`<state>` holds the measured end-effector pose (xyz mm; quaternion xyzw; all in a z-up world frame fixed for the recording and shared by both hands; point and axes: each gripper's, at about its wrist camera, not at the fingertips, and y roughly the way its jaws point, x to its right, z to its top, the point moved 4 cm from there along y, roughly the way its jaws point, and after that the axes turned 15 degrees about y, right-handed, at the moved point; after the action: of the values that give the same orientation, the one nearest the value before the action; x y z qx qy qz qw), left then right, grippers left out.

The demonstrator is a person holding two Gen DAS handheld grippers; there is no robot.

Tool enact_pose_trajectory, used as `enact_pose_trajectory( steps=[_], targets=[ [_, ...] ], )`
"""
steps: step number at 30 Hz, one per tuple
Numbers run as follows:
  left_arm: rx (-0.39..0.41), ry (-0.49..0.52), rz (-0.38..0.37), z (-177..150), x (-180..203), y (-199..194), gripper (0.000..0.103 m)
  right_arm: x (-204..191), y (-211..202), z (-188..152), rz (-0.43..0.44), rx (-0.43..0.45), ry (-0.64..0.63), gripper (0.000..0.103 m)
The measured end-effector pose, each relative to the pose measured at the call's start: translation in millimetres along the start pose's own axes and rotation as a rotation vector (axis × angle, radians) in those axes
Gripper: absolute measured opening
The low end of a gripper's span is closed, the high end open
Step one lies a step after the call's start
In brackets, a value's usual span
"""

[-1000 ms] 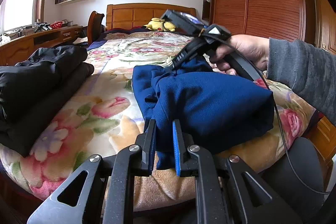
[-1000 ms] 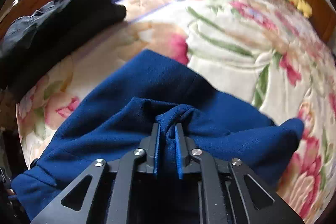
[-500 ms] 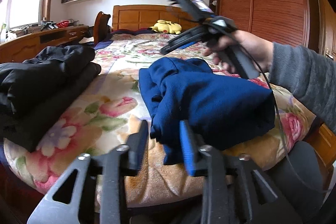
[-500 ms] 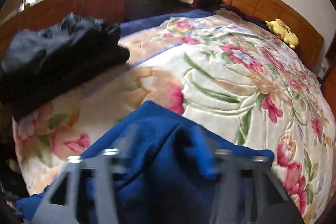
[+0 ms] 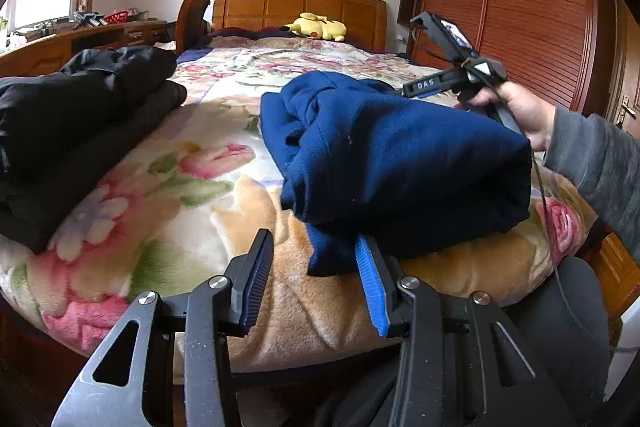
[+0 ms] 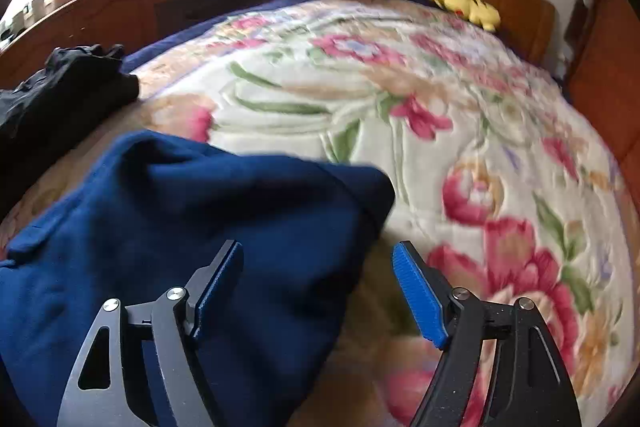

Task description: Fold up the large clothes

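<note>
Broadly, a floral blanket (image 5: 168, 187) covers the bed, with a wooden headboard (image 5: 300, 9) at twelve o'clock and a louvred wardrobe (image 5: 520, 7) at two. The folded blue garment (image 5: 400, 155) lies at centre, near the bed's front edge. At nine o'clock sits a black clothes pile (image 5: 72, 115); a yellow plush (image 5: 316, 27) rests by the headboard. The left gripper (image 5: 316, 275) stands apart, one pad beside the garment's hem. The right gripper (image 6: 320, 291) is opening, jaws wide over the garment's edge, pads not pressing it.

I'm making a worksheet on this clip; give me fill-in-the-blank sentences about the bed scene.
1. The folded garment by the left gripper is ____ in colour.
2. The plush toy by the headboard is ____.
3. The black clothes lie on a ____-patterned blanket.

Missing words: blue; yellow; floral
</note>
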<state>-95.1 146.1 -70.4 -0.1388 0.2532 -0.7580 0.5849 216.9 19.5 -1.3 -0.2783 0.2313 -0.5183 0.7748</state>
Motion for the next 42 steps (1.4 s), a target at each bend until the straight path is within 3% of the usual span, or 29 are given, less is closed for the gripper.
enact_pose_trajectory(
  steps=[3,7,15,17,18,21,24,26,35,42],
  targets=[
    [-0.016,0.006,0.01,1,1,5,0.044,7,24,1,0.024,-0.061,0.025,0.083],
    [-0.02,0.003,0.008,3,2,8,0.044,12,38,1,0.04,-0.06,0.057,0.089],
    [-0.027,-0.004,-0.008,0,5,11,0.043,27,59,-2,0.179,-0.113,0.167,0.09],
    [-0.027,-0.015,-0.029,0,6,12,0.037,28,64,-2,0.216,-0.132,0.185,0.09],
    [-0.025,-0.02,-0.054,-2,8,13,0.027,28,67,-2,0.238,-0.143,0.193,0.089],
    [-0.028,-0.003,-0.058,-2,12,13,0.017,27,70,-2,0.307,-0.16,0.238,0.077],
    [-0.014,-0.001,-0.062,2,11,8,0.011,21,67,-2,0.339,-0.156,0.223,0.045],
    [-0.006,0.006,-0.058,4,10,5,0.01,17,60,-1,0.31,-0.133,0.174,0.024],
    [0.094,0.045,-0.004,25,12,-20,0.007,2,9,16,0.221,0.025,0.063,0.02],
    [0.16,0.025,0.057,41,-19,-42,0.006,-12,-25,30,0.178,0.105,0.003,0.017]
  ],
)
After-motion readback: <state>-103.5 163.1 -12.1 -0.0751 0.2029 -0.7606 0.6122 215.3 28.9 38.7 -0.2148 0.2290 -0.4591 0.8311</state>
